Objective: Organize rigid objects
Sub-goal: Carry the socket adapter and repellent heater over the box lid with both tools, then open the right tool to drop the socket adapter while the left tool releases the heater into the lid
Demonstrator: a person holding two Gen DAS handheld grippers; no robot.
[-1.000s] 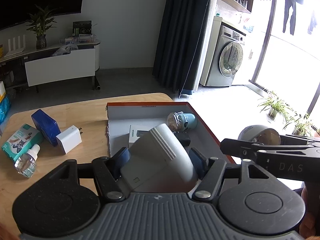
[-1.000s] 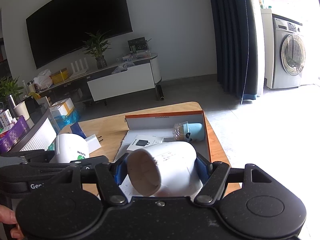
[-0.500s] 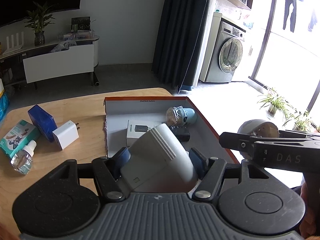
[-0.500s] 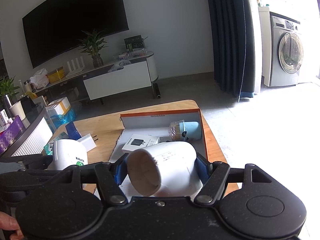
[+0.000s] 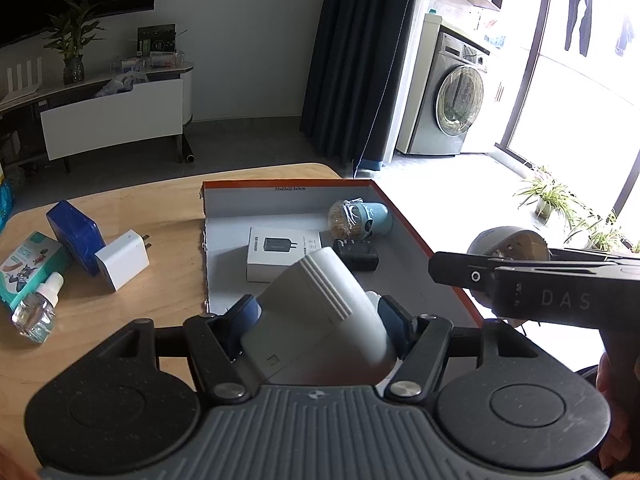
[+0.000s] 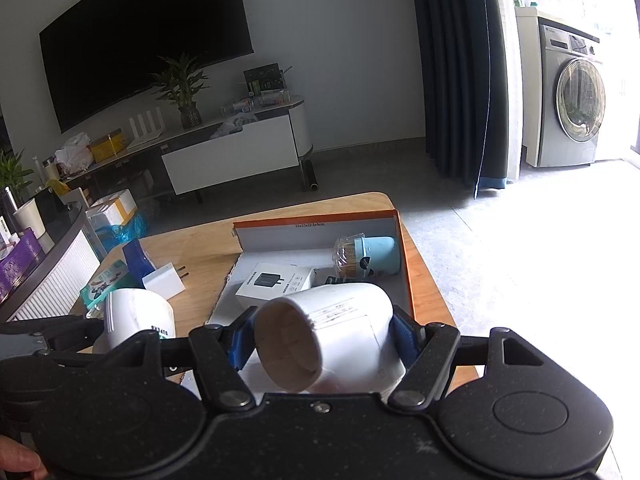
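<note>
A living room in daylight: a large dark television [image 6: 148,52] hangs on a white wall [image 6: 340,40] above a low white media cabinet [image 6: 232,156] bearing a potted plant [image 6: 182,88]. Dark curtains [image 6: 456,80] fall to a grey floor [image 6: 380,168]. Beside them stands a front-loading washing machine [image 5: 452,96], near bright glass doors [image 5: 580,120] where clothes [image 5: 580,4] hang. A wooden tabletop [image 5: 140,208] fills the foreground.

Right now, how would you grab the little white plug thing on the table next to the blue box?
Take the white charger by its two broad flat faces, coming down from above. It lies on the wooden table, with its metal prongs poking out toward the cardboard box, so keep off that end. The blue box touches its far-left end, so close across the middle. Both tools are full now.
</note>
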